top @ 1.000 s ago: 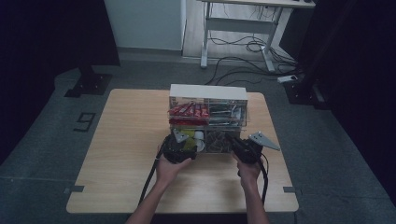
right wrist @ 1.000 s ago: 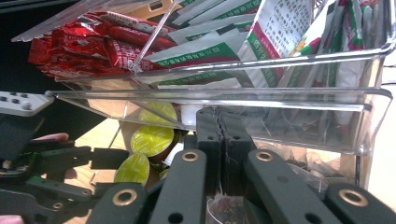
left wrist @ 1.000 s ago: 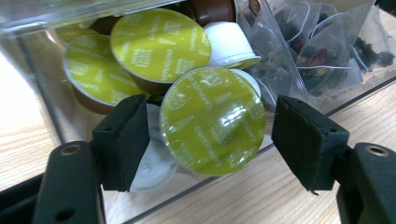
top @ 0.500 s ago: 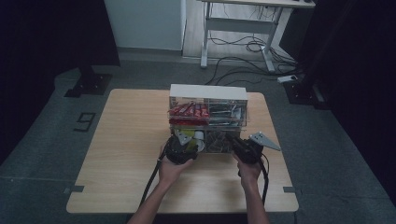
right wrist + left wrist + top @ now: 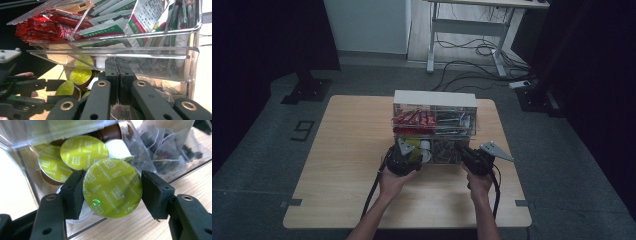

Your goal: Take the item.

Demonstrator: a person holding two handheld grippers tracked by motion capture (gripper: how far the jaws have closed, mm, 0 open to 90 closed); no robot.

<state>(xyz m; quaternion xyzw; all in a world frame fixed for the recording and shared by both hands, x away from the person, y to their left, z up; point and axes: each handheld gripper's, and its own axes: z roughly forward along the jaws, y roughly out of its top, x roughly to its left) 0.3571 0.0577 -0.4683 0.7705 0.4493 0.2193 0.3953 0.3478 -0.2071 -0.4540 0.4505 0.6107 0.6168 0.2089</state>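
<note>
Left gripper clamps a green-lidded capsule at frame centre—lifting it from the clear organizer; right gripper jaws together, bracing.

- A light wooden desk stands on a grey floor.
- Red packets lie in the upper left part of the clear box, green-and-white sachets beside them on the right.
- Clear bags of dark tea fill the lower right part.
- A white frame with a tangle of cables stands well behind the desk.
</note>
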